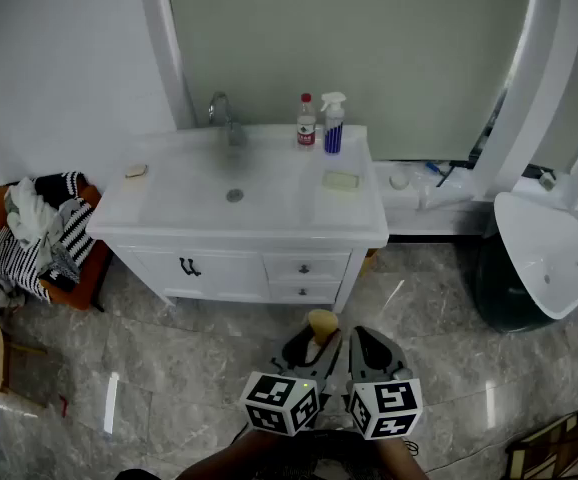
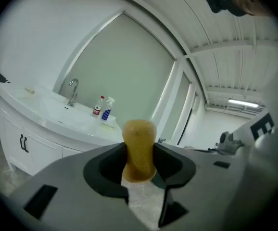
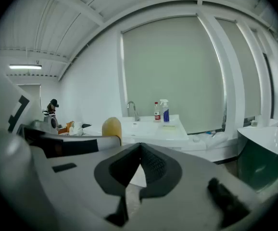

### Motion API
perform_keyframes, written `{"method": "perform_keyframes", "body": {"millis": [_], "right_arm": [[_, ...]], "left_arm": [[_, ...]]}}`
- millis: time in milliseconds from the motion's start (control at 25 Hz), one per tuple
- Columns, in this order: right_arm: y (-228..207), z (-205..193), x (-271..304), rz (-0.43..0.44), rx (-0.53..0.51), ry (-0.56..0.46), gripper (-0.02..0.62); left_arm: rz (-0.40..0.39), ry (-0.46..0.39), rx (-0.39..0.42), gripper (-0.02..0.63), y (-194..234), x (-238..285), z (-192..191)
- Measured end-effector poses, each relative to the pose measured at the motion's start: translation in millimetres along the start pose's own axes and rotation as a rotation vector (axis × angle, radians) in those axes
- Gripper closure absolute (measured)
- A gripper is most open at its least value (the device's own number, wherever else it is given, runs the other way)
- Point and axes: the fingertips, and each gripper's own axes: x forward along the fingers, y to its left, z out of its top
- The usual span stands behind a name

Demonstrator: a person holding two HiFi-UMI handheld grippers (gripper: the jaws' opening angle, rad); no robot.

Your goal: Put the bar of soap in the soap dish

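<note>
An amber bar of soap (image 1: 321, 324) stands upright between the jaws of my left gripper (image 1: 314, 342), which is shut on it low over the floor in front of the vanity. The left gripper view shows the bar (image 2: 139, 148) pinched between both dark pads. My right gripper (image 1: 369, 344) hangs right beside it, and its jaws (image 3: 140, 150) meet with nothing in them. The bar (image 3: 111, 127) pokes up at the left of the right gripper view. A pale green soap dish (image 1: 340, 180) lies on the white vanity top (image 1: 269, 218), right of the basin, far from both grippers.
A faucet (image 1: 221, 108), a small red-labelled bottle (image 1: 306, 122) and a blue spray bottle (image 1: 333, 123) stand at the counter's back. A small tan object (image 1: 136, 171) lies at its left. A chair piled with clothes (image 1: 44, 233) stands left; a loose white basin (image 1: 544, 253) right.
</note>
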Motion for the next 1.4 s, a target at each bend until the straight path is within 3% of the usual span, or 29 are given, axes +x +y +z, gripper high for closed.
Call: {"method": "perform_keyframes", "body": {"millis": [600, 1040, 1400], "right_arm": [[13.4, 3.3, 11.0, -0.038, -0.017, 0.011, 0.584], [19.0, 9.2, 30.3, -0.012, -0.053, 0.026, 0.584], [-6.0, 14.7, 57.8, 0.012, -0.025, 0.020, 0.584]], "left_arm": [[-0.043, 0.015, -0.013, 0.425, 16.2, -3.8, 2.2], [-0.006, -0.013, -0.060, 0.425, 36.1, -1.4, 10.8], [0.025, 0.005, -0.036, 0.425, 43.5, 31.2, 15.9]]}}
